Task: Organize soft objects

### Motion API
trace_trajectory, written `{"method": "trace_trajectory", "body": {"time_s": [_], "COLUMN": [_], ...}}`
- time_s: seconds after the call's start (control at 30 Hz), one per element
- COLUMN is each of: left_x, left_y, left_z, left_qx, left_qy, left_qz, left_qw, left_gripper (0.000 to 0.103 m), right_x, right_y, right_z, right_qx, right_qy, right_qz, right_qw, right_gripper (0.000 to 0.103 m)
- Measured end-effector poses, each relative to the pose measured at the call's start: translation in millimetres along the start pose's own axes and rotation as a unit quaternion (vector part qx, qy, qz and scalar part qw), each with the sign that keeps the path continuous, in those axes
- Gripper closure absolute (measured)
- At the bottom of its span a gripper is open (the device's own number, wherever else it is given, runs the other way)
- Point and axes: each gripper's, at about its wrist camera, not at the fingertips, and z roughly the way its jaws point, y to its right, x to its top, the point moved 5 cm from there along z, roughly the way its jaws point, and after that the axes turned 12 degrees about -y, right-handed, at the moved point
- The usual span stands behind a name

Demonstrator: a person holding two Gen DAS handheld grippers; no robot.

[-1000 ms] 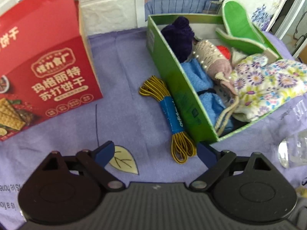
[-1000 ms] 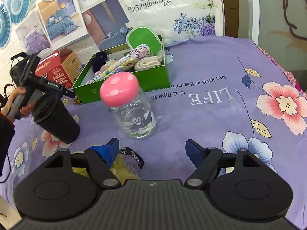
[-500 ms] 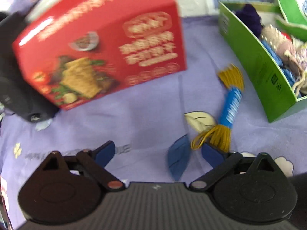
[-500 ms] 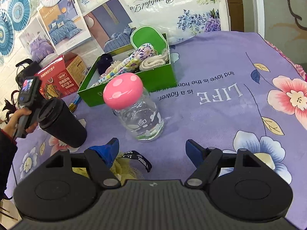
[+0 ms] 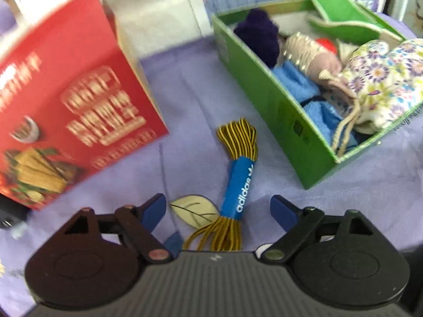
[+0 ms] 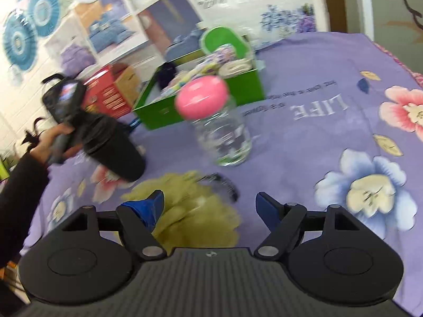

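Purple floral bedsheet [image 5: 190, 97] spread under everything, bedding posters behind. In the left wrist view: left hand-held gripper [image 5: 219, 208] spread wide, nothing between its blue fingertips [image 5: 153, 207], low over the sheet. Bundle of yellow-and-black shoelaces [image 5: 238, 169] with a blue adidas band lying flat on the sheet, its near end between the two fingertips, touching neither as far as could be seen. Red cracker box [image 5: 66, 100] standing to the left, blurred. Green box [image 5: 267, 92] to the right of the laces, just beside them, packed with soft things: dark purple knit item [image 5: 260, 37], beige knit piece [image 5: 309, 52], blue cloth [image 5: 314, 97], floral oven mitt [image 5: 383, 79], green slipper [image 5: 335, 8] leaning at the far end.

In the right wrist view, much motion blur: right hand-held gripper [image 6: 208, 206] likewise spread, holding nothing. Yellow-green fluffy item [image 6: 190, 206] with a black strap lying on the sheet between and just ahead of the fingertips; contact could not be told. Clear glass jar [image 6: 222, 137] with a pink lid standing further ahead. Black tumbler [image 6: 113, 145] to the left, partly hiding the person's left hand [image 6: 55, 142] and the other device. Green box [image 6: 164, 111] and red cracker box [image 6: 105, 97] further back.
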Motion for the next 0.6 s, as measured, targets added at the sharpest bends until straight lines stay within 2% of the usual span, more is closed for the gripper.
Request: {"method": "trace_trajectory", "body": {"time_s": [0.03,0.07,0.13,0.27,0.4,0.5,0.53,0.6], "left_x": [0.9,1.1,1.9,1.7,2.1,3.3,3.2,2.7], "left_y": [2.6,5.0,7.1,7.2,5.2,6.3,6.3,7.0], "left_z": [2.9,4.6,7.1,5.2,6.0,8.1,7.9,7.7], "left_qx": [-0.004,-0.004,0.003,0.002,0.001,0.004,0.004,0.004], "left_qy": [-0.001,0.003,0.001,0.0,-0.005,-0.004,-0.004,-0.004], "left_qz": [0.004,0.007,0.003,-0.002,-0.007,-0.01,-0.011,-0.011], "left_qw": [1.0,1.0,1.0,1.0,1.0,0.9999,0.9999,0.9999], "left_gripper": [0.012,0.007,0.006,0.006,0.006,0.006,0.006,0.006], "right_x": [-1.8,-3.3,-6.4,-12.1,-8.1,2.5,4.2,6.0], "right_y": [-4.7,-8.2,-13.2,-17.2,-27.4,-27.8,-28.4,-27.1], "right_z": [2.3,5.0,12.6,19.1,5.2,19.0,26.0,44.1], "right_qx": [-0.006,-0.012,-0.016,-0.008,0.022,-0.006,0.001,0.046], "right_qy": [-0.001,-0.002,-0.013,-0.031,-0.014,-0.008,-0.01,-0.041], "right_qz": [-0.005,-0.009,-0.012,0.002,-0.004,-0.027,-0.035,-0.033], "right_qw": [1.0,1.0,1.0,0.999,1.0,1.0,0.999,0.998], "right_gripper": [0.041,0.04,0.04,0.04,0.04,0.039,0.039,0.038]}}
